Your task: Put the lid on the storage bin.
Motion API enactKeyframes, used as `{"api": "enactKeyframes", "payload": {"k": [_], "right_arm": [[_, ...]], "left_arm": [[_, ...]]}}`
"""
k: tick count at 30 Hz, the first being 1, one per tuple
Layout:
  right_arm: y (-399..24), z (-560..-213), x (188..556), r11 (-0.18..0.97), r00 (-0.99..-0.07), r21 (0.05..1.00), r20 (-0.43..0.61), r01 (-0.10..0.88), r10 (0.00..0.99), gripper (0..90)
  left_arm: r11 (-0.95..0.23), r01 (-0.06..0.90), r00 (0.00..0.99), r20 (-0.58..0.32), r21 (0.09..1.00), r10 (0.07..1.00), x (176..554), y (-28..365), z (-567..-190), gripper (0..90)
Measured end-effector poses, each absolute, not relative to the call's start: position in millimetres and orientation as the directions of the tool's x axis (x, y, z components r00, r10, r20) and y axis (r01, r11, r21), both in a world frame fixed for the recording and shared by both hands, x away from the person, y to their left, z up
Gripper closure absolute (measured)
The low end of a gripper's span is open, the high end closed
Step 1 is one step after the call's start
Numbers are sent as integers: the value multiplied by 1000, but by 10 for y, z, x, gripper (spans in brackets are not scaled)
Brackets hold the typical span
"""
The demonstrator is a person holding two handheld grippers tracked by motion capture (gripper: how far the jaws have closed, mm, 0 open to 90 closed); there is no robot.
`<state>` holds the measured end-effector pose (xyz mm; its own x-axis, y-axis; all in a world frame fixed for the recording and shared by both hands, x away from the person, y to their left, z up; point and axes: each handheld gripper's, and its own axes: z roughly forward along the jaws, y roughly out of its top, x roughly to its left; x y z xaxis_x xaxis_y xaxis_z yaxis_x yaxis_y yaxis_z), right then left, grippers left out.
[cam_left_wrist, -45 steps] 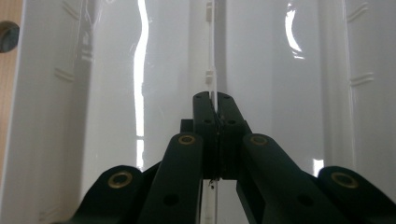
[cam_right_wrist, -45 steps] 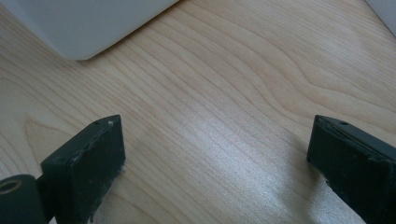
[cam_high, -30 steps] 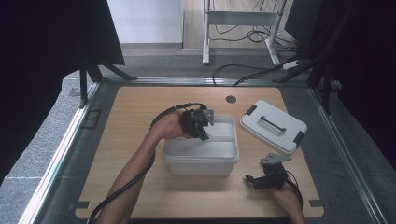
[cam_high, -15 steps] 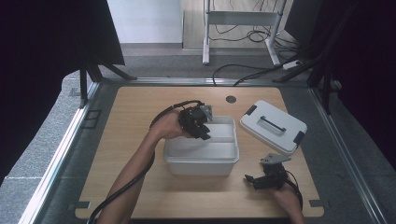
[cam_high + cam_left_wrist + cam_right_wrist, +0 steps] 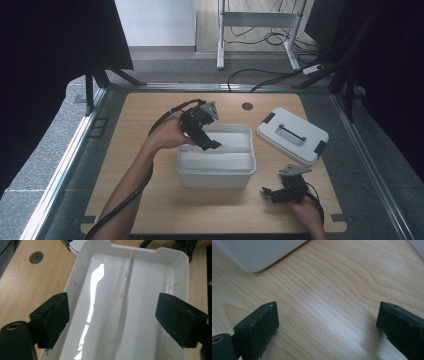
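Left tongs (image 5: 212,145) over white bin (image 5: 216,176), just spread, nothing between. Right tongs (image 5: 270,192) spread, bin's 4 o'clock, low over counter (image 5: 150,200).

From above we look forward and down on the light wooden desk (image 5: 150,210); the left gripper view hangs close over the white divided plastic bin (image 5: 160,255) — shared with ours — the right skims bare wood.
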<state>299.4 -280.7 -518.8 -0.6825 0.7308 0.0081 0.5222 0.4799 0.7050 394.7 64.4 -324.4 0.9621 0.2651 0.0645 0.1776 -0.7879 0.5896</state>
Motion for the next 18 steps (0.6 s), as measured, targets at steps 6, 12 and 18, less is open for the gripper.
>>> {"api": "enactKeyframes", "payload": {"k": [6, 12, 18], "right_arm": [[-2807, -5188, 2994, 480, -682, 705, 8, 522, 731, 37], [-2807, -5188, 2994, 480, -682, 705, 8, 523, 731, 37], [-2807, -5187, 2995, 482, -684, 703, 9, 523, 730, 34]], "left_arm": [[-795, 210, 941, 102, 570, 322, 3898, 831, -3215, 0], [-763, 254, 917, 103, 594, 386, 3852, 1110, -3198, 0], [-738, 285, 891, 116, 611, 440, 3773, 1385, -3180, 0]]}}
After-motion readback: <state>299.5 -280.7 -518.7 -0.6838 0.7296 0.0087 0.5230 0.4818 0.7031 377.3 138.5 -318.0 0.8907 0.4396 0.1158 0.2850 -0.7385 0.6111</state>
